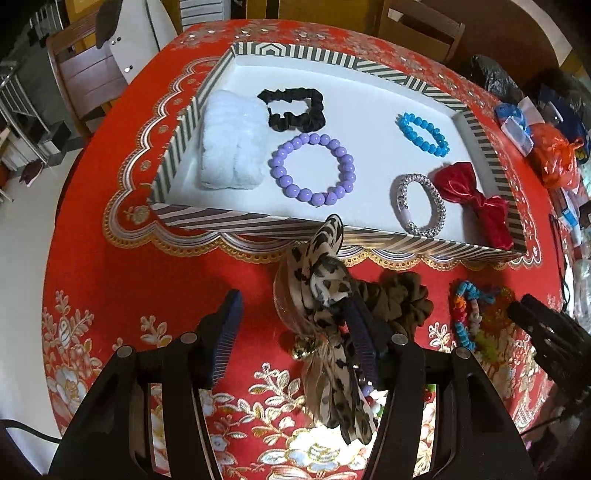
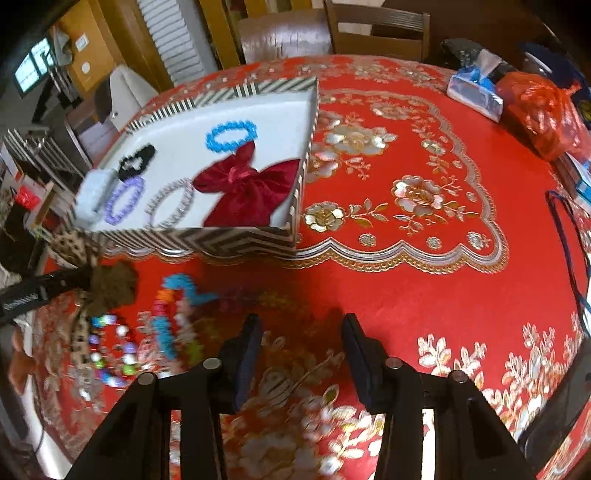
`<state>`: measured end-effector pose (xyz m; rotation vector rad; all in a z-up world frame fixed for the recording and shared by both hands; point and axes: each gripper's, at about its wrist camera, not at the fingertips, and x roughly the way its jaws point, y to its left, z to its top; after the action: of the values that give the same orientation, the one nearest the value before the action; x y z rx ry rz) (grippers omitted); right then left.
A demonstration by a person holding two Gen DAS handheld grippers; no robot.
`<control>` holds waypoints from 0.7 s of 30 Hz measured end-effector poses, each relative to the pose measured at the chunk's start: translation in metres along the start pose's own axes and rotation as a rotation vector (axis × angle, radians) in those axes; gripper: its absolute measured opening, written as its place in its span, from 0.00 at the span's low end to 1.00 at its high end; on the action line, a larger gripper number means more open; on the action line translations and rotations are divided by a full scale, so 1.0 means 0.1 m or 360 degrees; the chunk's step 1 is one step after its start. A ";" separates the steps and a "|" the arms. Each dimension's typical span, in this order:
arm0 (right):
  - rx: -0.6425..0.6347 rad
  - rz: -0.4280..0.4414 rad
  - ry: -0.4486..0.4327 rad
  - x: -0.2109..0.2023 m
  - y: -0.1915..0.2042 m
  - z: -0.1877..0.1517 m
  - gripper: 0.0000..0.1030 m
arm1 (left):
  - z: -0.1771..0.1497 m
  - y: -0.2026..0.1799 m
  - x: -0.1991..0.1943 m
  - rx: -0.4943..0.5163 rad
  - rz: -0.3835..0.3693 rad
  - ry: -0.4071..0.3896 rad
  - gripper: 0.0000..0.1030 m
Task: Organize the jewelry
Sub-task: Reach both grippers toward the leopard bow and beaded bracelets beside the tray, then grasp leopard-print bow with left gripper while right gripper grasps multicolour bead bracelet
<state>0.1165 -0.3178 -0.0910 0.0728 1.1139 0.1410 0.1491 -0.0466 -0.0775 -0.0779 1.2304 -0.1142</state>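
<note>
A striped tray point(image 1: 258, 221) holds a fluffy white scrunchie point(image 1: 231, 144), a black scrunchie point(image 1: 295, 109), a purple bead bracelet point(image 1: 312, 170), a blue bead bracelet point(image 1: 423, 134), a silver bangle point(image 1: 421, 203) and a red velvet bow point(image 1: 472, 199). In front of it a leopard-print hair tie point(image 1: 325, 280) lies against the right finger of my left gripper point(image 1: 291, 302), which stands open; its left finger is well clear of the fabric. An olive scrunchie point(image 1: 399, 299) and a colourful bead string point(image 1: 469, 314) lie further right. My right gripper point(image 2: 301, 319) is open over bare red cloth, nothing between its fingers.
The round table wears a red flowered cloth point(image 2: 406, 258). A multicoloured bead bracelet point(image 2: 110, 354) lies left of the right gripper. An orange bag point(image 2: 539, 110) and a blue-and-white packet point(image 2: 476, 92) sit at the far right edge. Wooden chairs point(image 2: 376, 33) stand behind the table.
</note>
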 end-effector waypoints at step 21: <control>-0.0149 0.0198 -0.0347 -1.02 0.35 0.49 0.08 | 0.30 -0.02 -0.85 0.0145 -0.0271 -0.0207 0.04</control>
<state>0.1136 -0.2979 0.0256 0.0720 0.8839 0.2897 0.1492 -0.0381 0.0120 -0.1093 1.0858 -0.3088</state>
